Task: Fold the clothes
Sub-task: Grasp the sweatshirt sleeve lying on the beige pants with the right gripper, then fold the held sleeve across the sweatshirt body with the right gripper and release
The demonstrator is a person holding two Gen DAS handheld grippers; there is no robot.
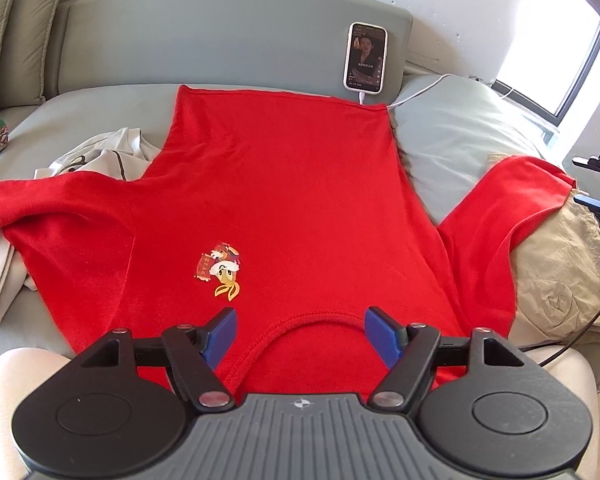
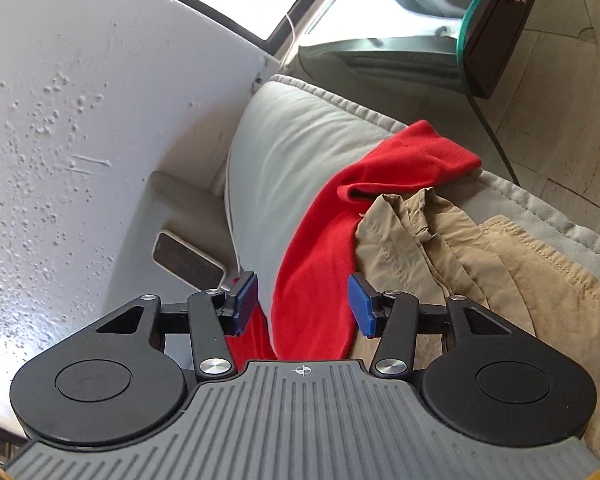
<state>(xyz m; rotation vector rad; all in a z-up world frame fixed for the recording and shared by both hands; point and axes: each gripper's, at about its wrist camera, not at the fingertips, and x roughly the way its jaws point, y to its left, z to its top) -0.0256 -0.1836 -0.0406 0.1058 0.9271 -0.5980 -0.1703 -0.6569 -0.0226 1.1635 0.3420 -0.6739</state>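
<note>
Hovering over the collar, the left gripper (image 1: 300,330) has its jaws spread wide and grips nothing; the neckline arc lies between its blue pads (image 1: 222,334). The red shirt (image 1: 268,200) lies flat, front up, on the grey sofa seat (image 1: 80,116), collar at 6 o'clock, hem at 12 o'clock. A small cartoon print (image 1: 220,270) sits at 10 o'clock from the gripper. One sleeve drapes over a cream garment (image 1: 104,158) at 9 o'clock, the other over tan clothing (image 1: 560,276) at 3 o'clock. A phone (image 1: 365,57) with a white cable leans on the backrest at 1 o'clock. The right gripper (image 2: 303,304) is likewise wide open and empty, poised above the right sleeve (image 2: 380,196), tan clothing just beside at 2 o'clock.
</note>
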